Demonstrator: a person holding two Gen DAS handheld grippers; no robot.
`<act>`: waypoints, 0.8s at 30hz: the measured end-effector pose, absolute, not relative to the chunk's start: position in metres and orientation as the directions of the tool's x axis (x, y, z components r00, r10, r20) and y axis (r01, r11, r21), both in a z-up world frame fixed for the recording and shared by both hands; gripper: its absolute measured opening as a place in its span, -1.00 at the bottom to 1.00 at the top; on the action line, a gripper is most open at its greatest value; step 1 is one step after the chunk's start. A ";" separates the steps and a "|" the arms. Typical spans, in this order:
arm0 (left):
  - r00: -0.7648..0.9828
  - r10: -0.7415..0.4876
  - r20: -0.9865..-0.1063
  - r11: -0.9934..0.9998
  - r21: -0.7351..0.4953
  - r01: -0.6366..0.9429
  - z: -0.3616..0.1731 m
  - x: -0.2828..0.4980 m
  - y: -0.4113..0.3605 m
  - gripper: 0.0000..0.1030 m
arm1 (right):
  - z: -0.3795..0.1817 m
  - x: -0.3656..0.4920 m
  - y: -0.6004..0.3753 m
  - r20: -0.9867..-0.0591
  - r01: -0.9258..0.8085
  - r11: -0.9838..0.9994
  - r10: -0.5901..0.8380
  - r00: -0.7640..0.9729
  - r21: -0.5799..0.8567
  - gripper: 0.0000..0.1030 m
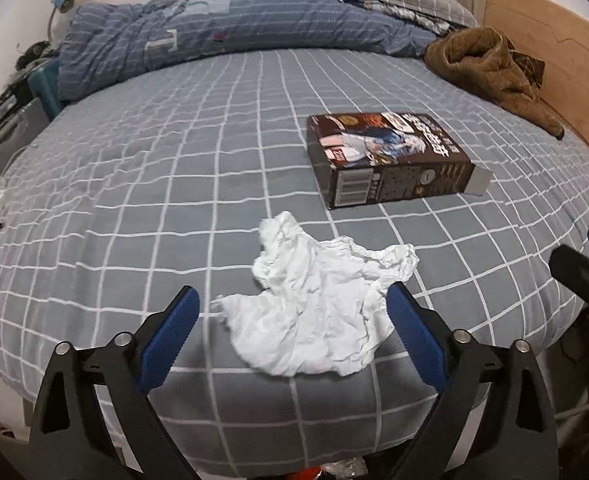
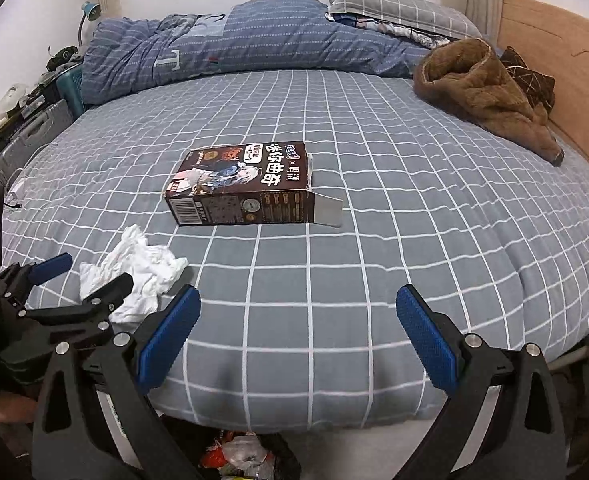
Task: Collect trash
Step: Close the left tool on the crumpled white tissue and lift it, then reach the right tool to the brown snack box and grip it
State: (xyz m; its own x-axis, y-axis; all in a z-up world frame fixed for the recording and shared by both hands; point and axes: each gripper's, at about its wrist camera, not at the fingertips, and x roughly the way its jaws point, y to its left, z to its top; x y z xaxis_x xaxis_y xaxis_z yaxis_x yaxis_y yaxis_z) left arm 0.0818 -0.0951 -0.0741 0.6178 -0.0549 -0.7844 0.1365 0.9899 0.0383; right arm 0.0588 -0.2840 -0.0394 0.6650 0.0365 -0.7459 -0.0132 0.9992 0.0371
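Observation:
A crumpled white tissue (image 1: 314,300) lies near the front edge of the grey checked bed (image 1: 134,200). My left gripper (image 1: 292,290) stands open around it, one blue pad on each side, neither pressing on it. Further back lies a dark brown snack box (image 1: 386,156), flat, with an open flap at its right end. In the right wrist view the box (image 2: 242,188) is ahead and the tissue (image 2: 150,272) is at the left, with the left gripper (image 2: 98,268) over it. My right gripper (image 2: 298,292) is open above bare sheet, with nothing between its fingers.
A blue quilt (image 2: 222,44) and a grey pillow (image 2: 394,4) lie at the back. A brown coat (image 2: 482,88) rests by the wooden headboard (image 2: 566,64). A suitcase (image 2: 30,136) stands left of the bed. Below the bed's front edge is a dark bag of wrappers (image 2: 242,456).

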 end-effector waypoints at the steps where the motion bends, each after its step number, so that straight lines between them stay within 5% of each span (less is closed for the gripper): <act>1: 0.614 -0.056 -0.787 0.989 0.040 0.141 -0.076 0.083 -0.096 0.74 | -0.040 0.062 -0.284 -0.747 -0.012 0.999 0.037 0.664 0.039 0.83; 6: 0.580 -0.073 -0.812 0.986 0.029 0.165 -0.086 0.091 -0.100 0.41 | -0.043 0.067 -0.285 -0.753 -0.007 0.999 0.040 0.657 0.047 0.83; 9: 0.548 -0.102 -0.830 0.983 0.002 0.185 -0.095 0.094 -0.101 -0.06 | -0.045 0.068 -0.284 -0.756 -0.010 0.999 0.040 0.653 0.044 0.83; 15: 0.525 -0.108 -0.844 0.980 -0.002 0.197 -0.103 0.096 -0.101 -0.63 | -0.048 0.073 -0.284 -0.766 -0.024 0.999 0.037 0.642 0.029 0.83; 24: 0.551 -0.100 -0.829 0.986 -0.006 0.169 -0.087 0.100 -0.084 -0.80 | -0.050 0.097 -0.273 -0.781 -0.114 0.993 0.039 0.623 -0.041 0.83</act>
State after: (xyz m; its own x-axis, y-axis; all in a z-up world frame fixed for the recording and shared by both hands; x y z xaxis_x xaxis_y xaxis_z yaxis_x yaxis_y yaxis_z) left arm 0.0998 -0.0842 -0.0874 0.5510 -0.0999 -0.8285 0.1691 0.9856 -0.0064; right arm 0.0972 -0.2729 -0.0498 0.6234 0.0393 -0.7809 -0.1140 0.9926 -0.0410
